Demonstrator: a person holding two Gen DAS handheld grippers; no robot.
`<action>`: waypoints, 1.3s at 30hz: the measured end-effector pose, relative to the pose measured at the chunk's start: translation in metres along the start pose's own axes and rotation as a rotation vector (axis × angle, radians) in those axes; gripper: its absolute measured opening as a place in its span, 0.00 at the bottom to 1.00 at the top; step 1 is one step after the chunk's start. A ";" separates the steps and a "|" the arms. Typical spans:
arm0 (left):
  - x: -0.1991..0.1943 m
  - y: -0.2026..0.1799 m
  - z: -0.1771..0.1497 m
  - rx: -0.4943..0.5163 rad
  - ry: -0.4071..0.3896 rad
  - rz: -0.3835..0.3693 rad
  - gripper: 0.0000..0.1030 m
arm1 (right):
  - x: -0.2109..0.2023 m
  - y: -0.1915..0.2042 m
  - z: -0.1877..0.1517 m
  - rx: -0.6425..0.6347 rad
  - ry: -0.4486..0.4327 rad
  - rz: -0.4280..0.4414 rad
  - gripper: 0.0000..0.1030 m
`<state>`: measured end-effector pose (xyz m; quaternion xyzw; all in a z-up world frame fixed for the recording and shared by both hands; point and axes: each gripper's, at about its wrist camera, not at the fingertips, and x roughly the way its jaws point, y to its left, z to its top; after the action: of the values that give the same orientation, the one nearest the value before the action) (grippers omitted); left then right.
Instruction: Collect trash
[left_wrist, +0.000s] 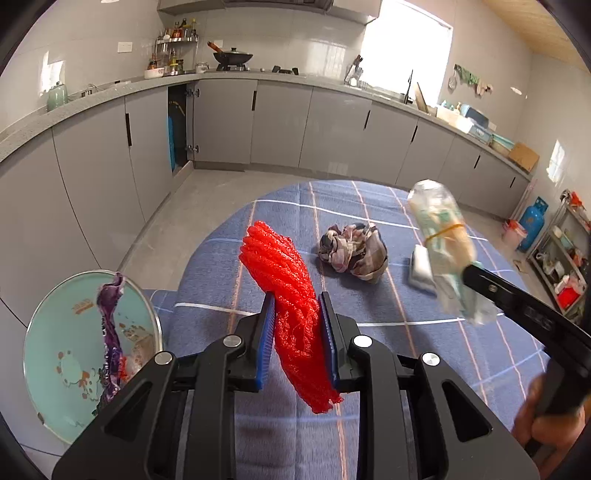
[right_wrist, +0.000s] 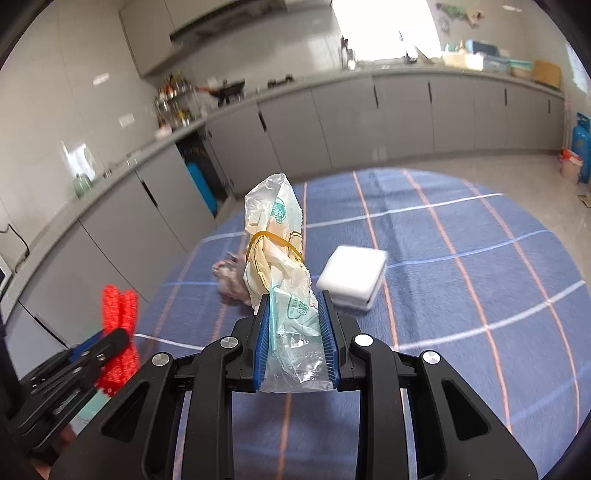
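Note:
My left gripper (left_wrist: 296, 306) is shut on a red mesh net (left_wrist: 288, 280), held up above the blue checked tablecloth (left_wrist: 424, 343). The net (right_wrist: 118, 317) also shows at the lower left of the right wrist view, in the left gripper (right_wrist: 110, 343). My right gripper (right_wrist: 295, 306) is shut on a rolled clear plastic bag (right_wrist: 277, 251) bound with a yellow rubber band; the bag (left_wrist: 443, 240) hangs above the cloth at the right of the left wrist view. A crumpled patterned cloth ball (left_wrist: 352, 253) and a white foam block (right_wrist: 352, 275) lie on the table.
A teal round bin (left_wrist: 66, 354) with a purple wrapper (left_wrist: 110, 332) in it stands at the lower left, beside the table. Grey kitchen cabinets (left_wrist: 280, 125) run along the back; one door stands ajar. A blue gas cylinder (left_wrist: 532, 221) and a shelf rack (left_wrist: 565, 251) are at the far right.

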<state>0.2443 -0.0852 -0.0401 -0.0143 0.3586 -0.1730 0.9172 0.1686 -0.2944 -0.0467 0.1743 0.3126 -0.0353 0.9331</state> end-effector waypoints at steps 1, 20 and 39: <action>-0.006 0.001 -0.001 0.000 -0.006 0.000 0.23 | -0.009 0.002 -0.004 0.007 -0.013 0.006 0.26; -0.059 0.039 -0.032 -0.026 -0.006 0.113 0.23 | -0.046 0.067 -0.048 -0.024 0.011 0.106 0.26; -0.074 0.085 -0.048 -0.089 0.001 0.196 0.23 | -0.038 0.130 -0.068 -0.135 0.074 0.190 0.26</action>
<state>0.1883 0.0236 -0.0406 -0.0197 0.3659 -0.0662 0.9281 0.1217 -0.1511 -0.0352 0.1409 0.3305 0.0809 0.9297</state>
